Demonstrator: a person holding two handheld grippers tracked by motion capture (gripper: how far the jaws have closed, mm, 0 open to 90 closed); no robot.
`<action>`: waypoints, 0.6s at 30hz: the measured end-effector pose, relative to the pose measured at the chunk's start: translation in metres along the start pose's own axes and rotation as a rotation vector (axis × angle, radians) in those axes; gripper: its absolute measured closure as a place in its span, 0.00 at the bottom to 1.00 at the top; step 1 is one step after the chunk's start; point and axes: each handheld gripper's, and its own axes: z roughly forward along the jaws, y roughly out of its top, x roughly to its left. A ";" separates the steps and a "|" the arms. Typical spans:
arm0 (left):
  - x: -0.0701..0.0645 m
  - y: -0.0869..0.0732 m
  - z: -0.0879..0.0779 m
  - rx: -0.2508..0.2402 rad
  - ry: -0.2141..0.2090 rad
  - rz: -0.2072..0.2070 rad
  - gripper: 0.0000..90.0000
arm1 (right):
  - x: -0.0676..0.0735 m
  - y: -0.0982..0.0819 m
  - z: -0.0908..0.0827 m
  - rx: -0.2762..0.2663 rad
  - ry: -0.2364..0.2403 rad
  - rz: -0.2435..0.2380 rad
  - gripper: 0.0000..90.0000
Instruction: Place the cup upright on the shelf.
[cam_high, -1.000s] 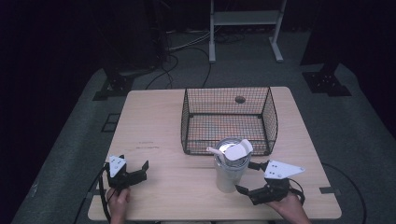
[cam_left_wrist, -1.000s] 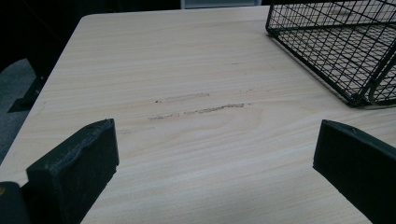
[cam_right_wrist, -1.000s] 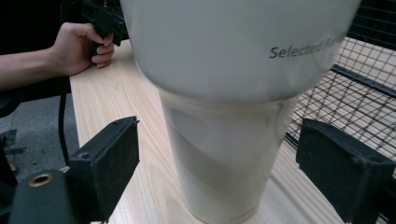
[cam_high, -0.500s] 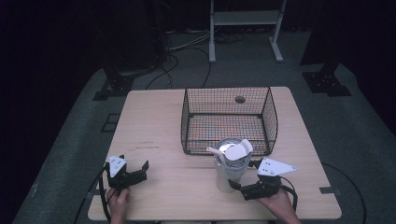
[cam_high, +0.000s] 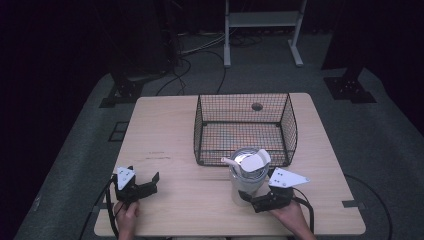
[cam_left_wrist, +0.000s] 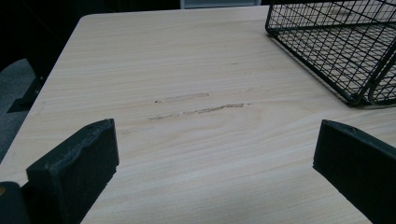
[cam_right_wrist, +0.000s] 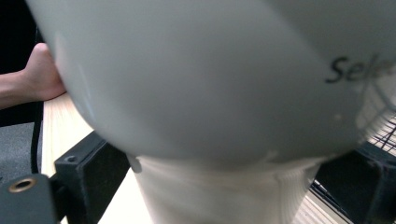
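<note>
Left gripper (cam_high: 141, 186): low over the pale wooden table (cam_high: 165, 135) near its front left corner, jaws spread wide, nothing between.
Tumbler: tall white plastic tumbler (cam_high: 246, 177) with lid and straw, upright on the table, just before the black wire basket (cam_high: 245, 127).
Right gripper (cam_high: 255, 200): jaws spread either side of the tumbler's ribbed base; contact impossible to tell.

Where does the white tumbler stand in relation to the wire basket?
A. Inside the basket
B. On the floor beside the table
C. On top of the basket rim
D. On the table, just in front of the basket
D: the white tumbler stands on the table, against the near wall of the wire basket, with the right gripper at its base.
</note>
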 end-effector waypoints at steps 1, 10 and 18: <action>0.000 0.000 0.000 0.000 0.001 0.001 0.00 | 0.000 0.000 0.001 -0.001 0.001 -0.001 0.08; 0.000 0.000 0.000 0.001 0.000 0.002 0.00 | 0.000 -0.001 0.005 -0.013 0.002 -0.005 0.08; 0.000 0.000 0.000 0.001 0.000 0.004 0.00 | -0.001 -0.002 0.005 -0.025 0.009 -0.001 0.08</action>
